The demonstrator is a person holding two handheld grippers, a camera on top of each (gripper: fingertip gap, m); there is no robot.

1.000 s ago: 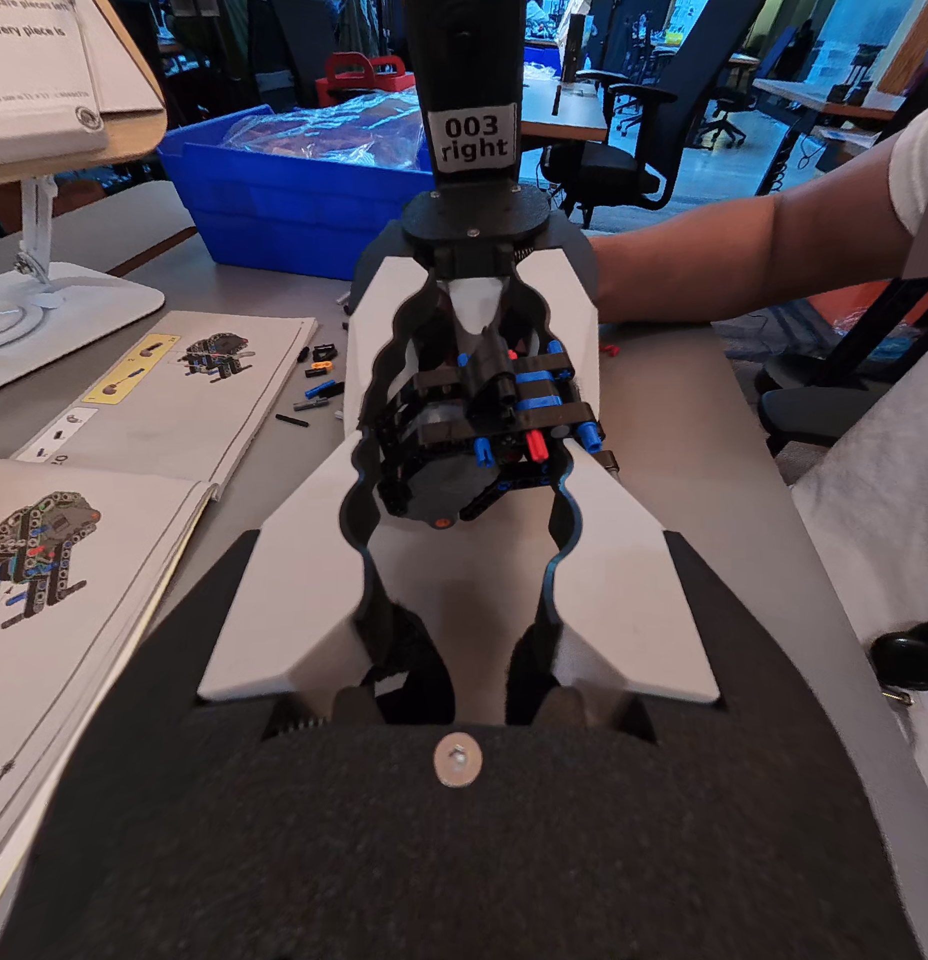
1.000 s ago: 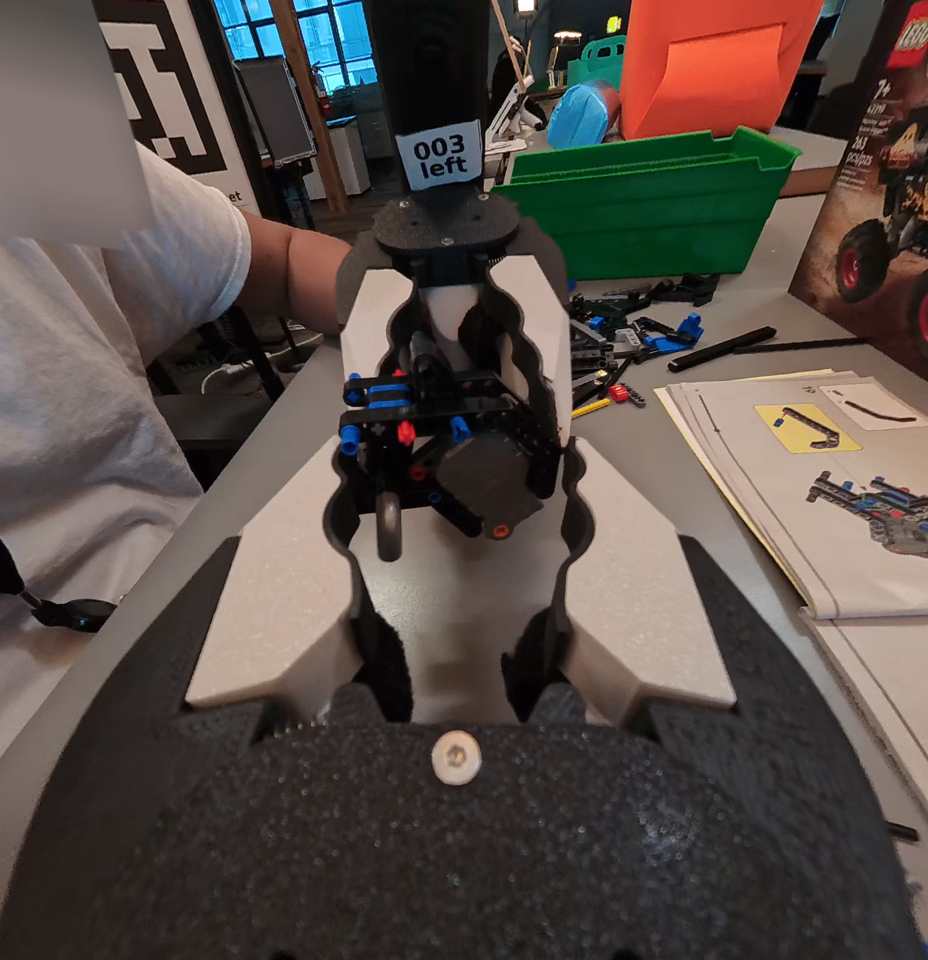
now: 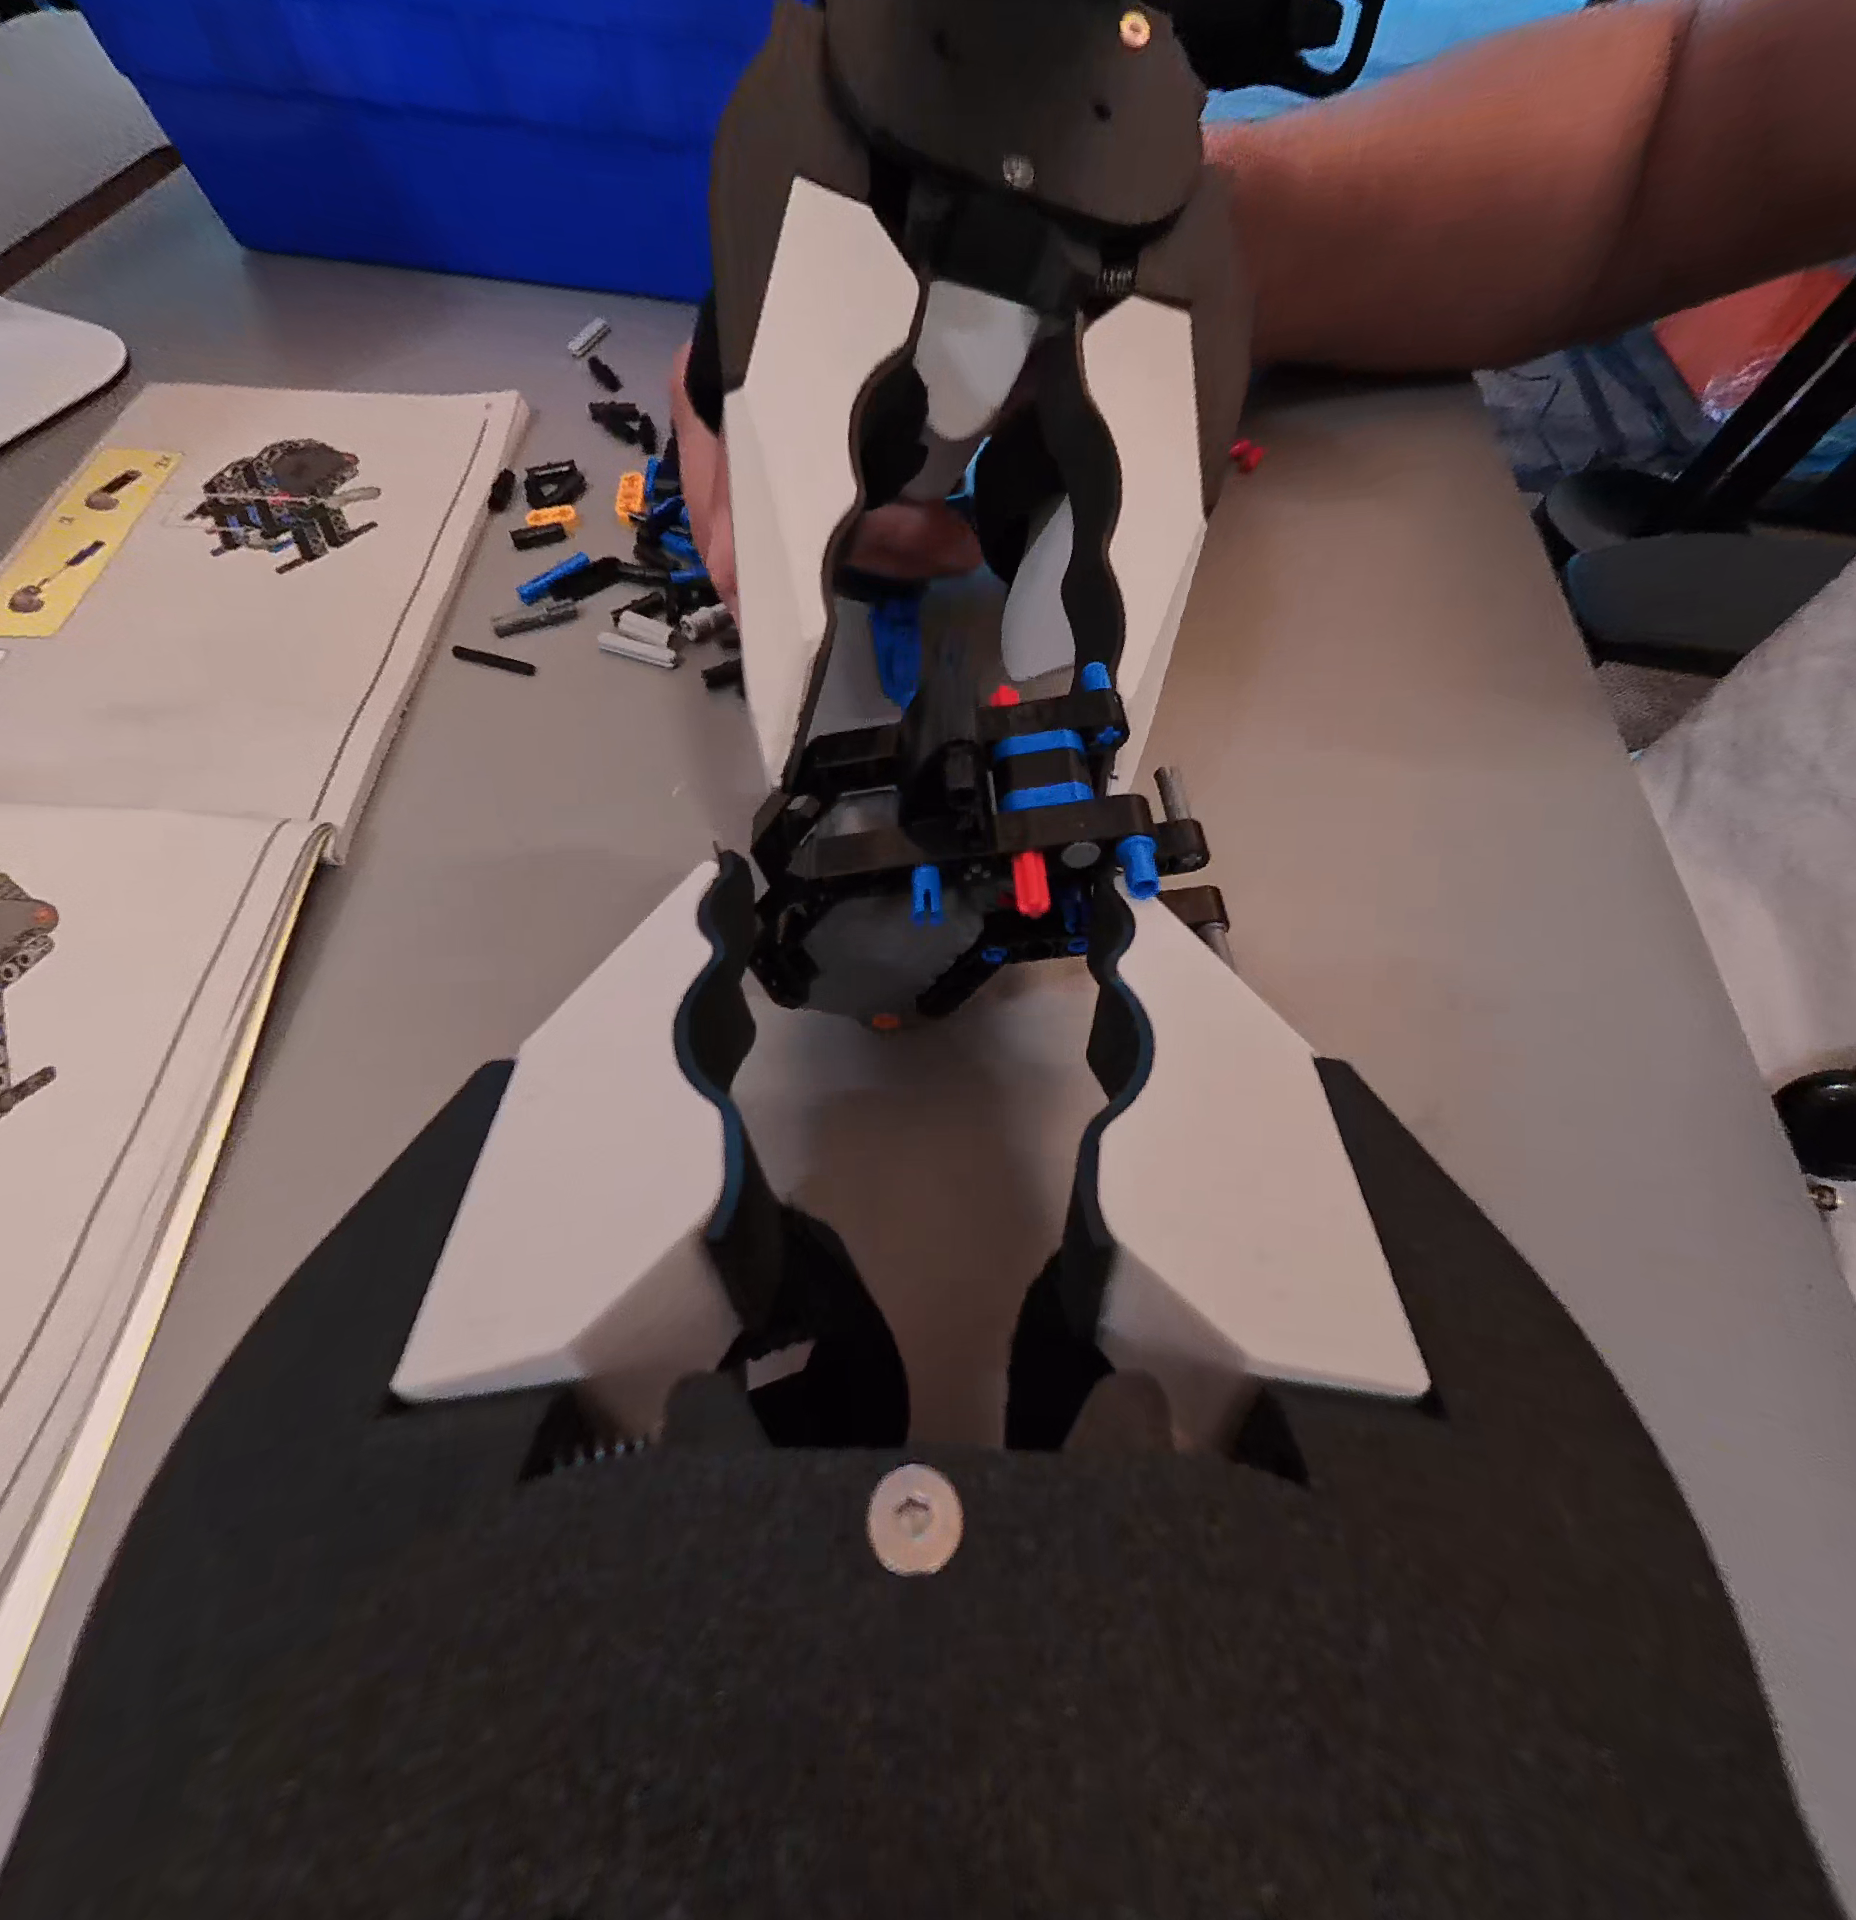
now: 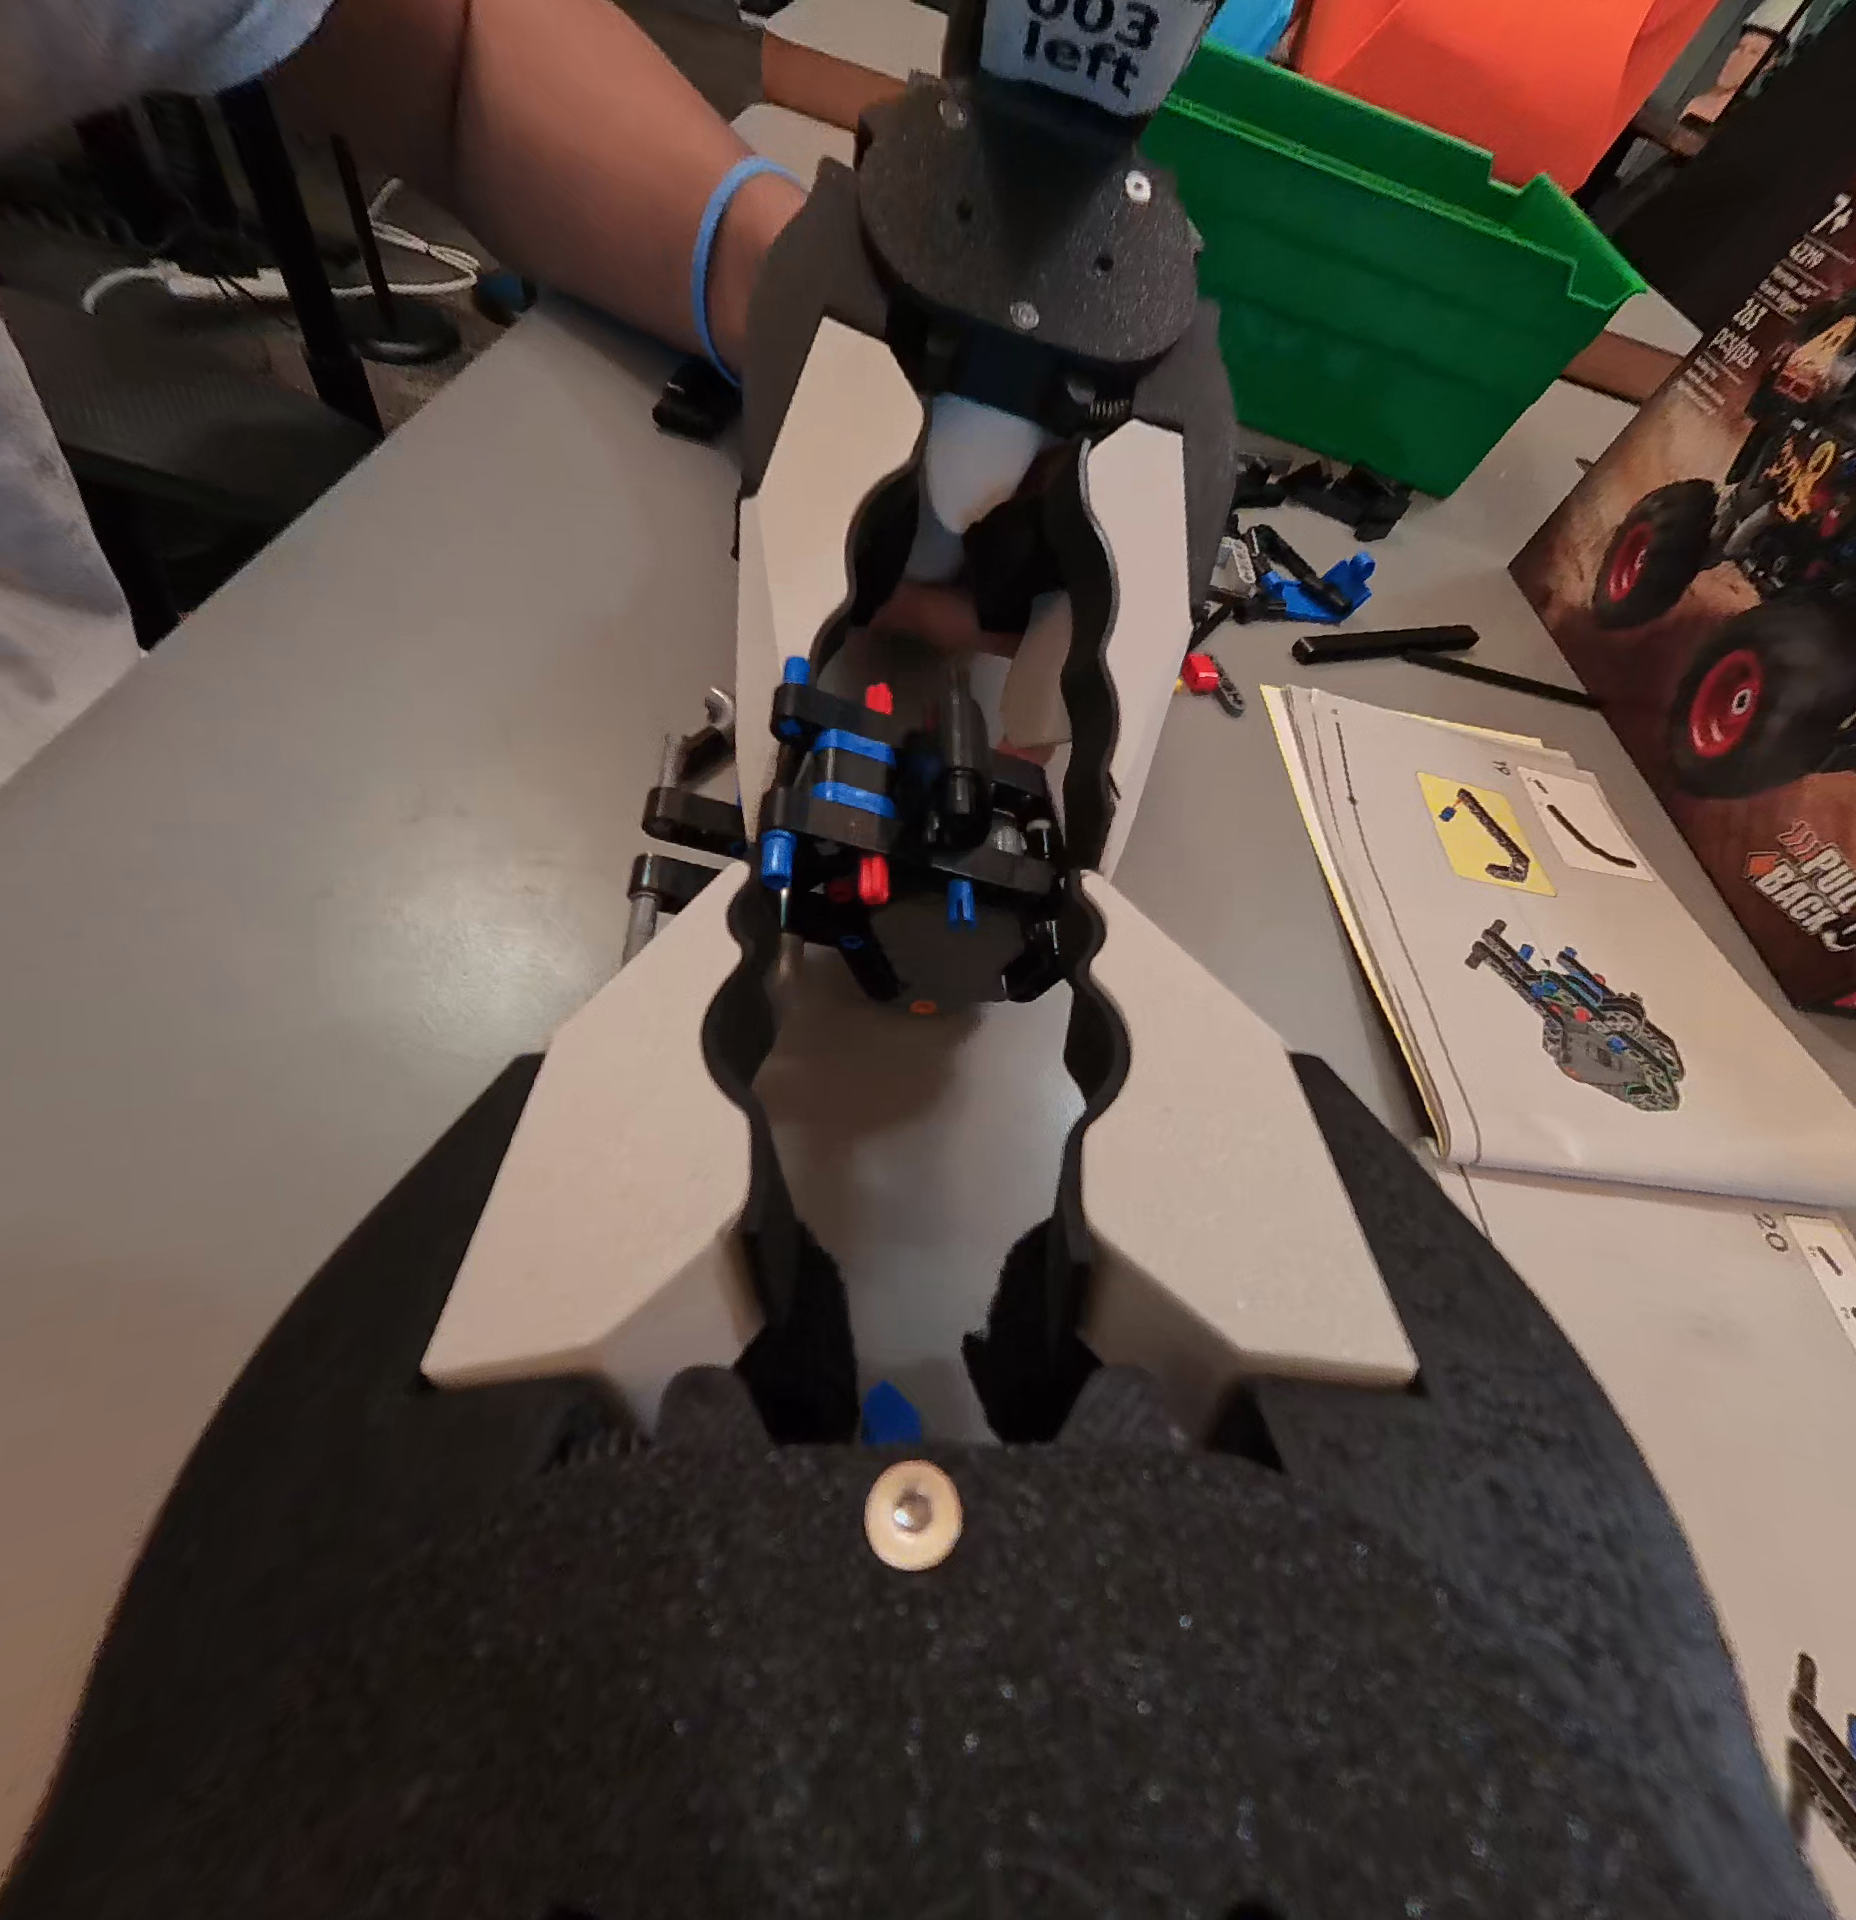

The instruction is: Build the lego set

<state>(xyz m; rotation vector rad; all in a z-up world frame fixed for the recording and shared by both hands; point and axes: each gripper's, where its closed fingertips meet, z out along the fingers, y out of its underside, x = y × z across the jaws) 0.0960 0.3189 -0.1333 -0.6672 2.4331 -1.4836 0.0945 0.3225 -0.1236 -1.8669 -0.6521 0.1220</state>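
Observation:
A black Lego assembly [image 3: 893, 945] with blue and red pins and a grey motor block sits low over the grey table [image 3: 1371, 727], between two grippers that face each other. My left gripper [image 3: 919, 899] closes on its near end from below in the left wrist view. My right gripper [image 3: 955, 764] reaches in from the top and closes on its far end. In the right wrist view the assembly [image 4: 945, 935] sits between my right gripper [image 4: 911, 909] and the left gripper [image 4: 924, 821] opposite. A grey axle [image 3: 1215, 930] sticks out of its side.
Open instruction booklets [image 3: 228, 623] [image 4: 1506, 935] lie beside the work spot. Loose pieces [image 3: 612, 561] [image 4: 1308, 587] are scattered behind. A blue bin [image 3: 436, 135], a green bin [image 4: 1371, 291] and the set's box [image 4: 1755, 665] stand at the back. The person's forearms [image 3: 1526, 187] [image 4: 550, 156] reach in.
Both grippers have tipped downward and brought the assembly lower, close to the table. Both still hold it, and the assembly is tilted slightly.

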